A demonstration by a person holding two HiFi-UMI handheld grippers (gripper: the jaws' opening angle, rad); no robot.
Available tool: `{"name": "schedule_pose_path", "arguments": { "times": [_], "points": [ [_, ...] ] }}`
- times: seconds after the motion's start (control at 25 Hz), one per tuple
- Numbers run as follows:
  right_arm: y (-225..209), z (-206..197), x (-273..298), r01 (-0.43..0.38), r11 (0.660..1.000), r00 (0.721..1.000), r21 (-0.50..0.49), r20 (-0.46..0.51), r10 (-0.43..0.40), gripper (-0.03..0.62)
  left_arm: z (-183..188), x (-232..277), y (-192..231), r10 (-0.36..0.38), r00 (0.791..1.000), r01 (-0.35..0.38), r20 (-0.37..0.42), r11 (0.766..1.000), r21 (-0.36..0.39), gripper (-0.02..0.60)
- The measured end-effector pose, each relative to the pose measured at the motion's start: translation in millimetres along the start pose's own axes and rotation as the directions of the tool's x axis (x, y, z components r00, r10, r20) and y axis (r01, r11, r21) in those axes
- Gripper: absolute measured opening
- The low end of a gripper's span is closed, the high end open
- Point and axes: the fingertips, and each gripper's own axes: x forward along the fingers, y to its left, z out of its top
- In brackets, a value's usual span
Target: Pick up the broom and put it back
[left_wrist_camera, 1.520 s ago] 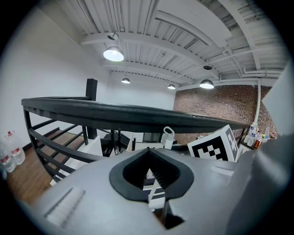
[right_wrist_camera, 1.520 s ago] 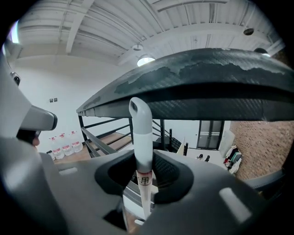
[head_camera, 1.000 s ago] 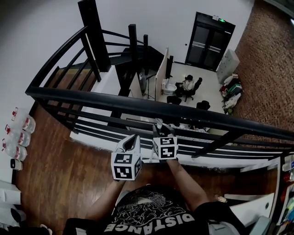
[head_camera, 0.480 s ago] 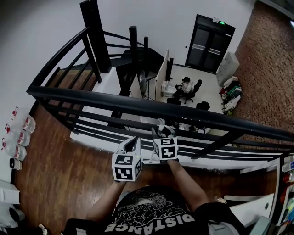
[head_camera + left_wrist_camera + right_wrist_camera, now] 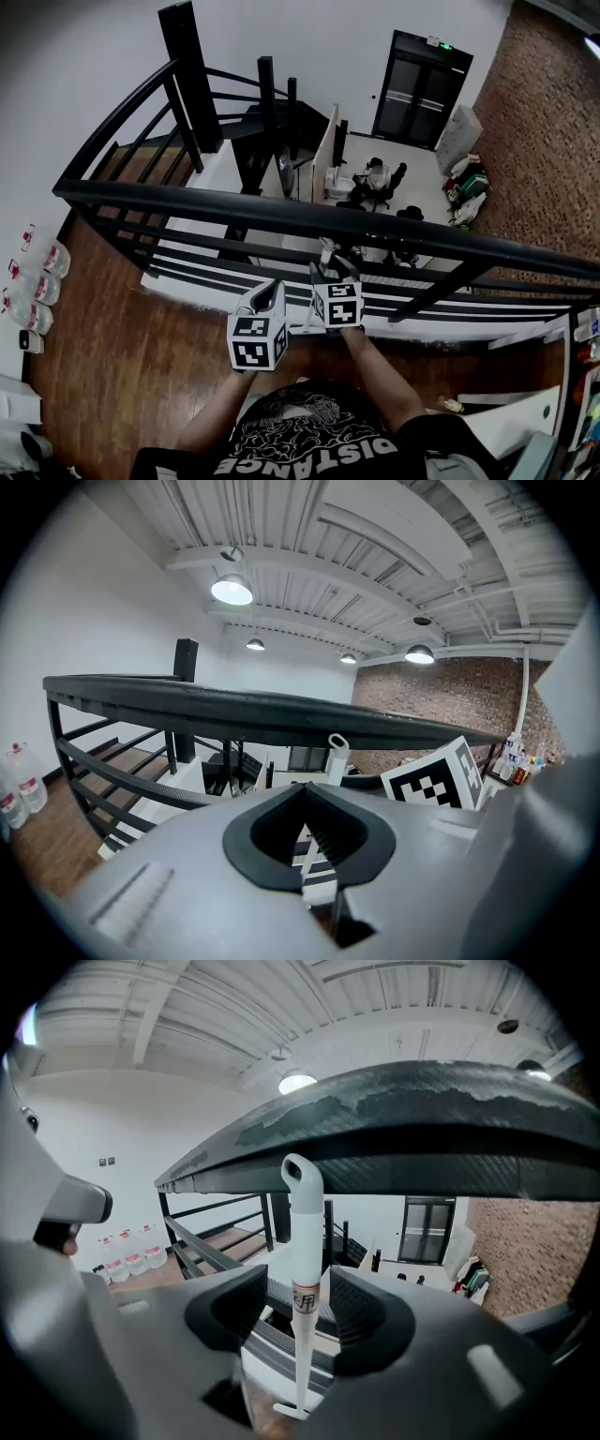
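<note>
The broom's white handle [image 5: 305, 1279] stands upright against the black handrail [image 5: 394, 1138], its looped top [image 5: 325, 247] just under the rail. My right gripper [image 5: 300, 1305] is open around the handle. Its jaws have just been opening, and both pads [image 5: 246, 1309] stand apart from the handle with a gap on each side. The broom's foot [image 5: 291, 1410] rests low by the railing's base. My left gripper [image 5: 277, 287] hangs just left of the right gripper [image 5: 333, 273]. Its jaws meet at the tips [image 5: 306, 789], with nothing between them. The handle's top [image 5: 337, 756] shows beyond it.
The black railing [image 5: 281, 212] with its horizontal bars runs across in front of me, with a drop to a lower floor behind it. A black post [image 5: 192, 75] and stairs stand at the back left. Several water bottles [image 5: 37, 277] line the left wall on the wooden floor [image 5: 122, 347].
The right gripper's jaws have spread apart from the broom handle, which stays upright against the rail. Both hands have kept their places.
</note>
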Motion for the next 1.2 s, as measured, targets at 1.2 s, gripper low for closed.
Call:
{"name": "schedule_pose_path", "arguments": {
  "times": [1.2],
  "points": [
    [156.0, 18.8, -195.0, 0.048, 0.999, 0.977, -0.025, 0.209, -0.041, 0.000, -37.8, -161.6, -16.3, -0.082, 0.995, 0.077, 0.059, 0.994, 0.074, 0.006]
  ]
}}
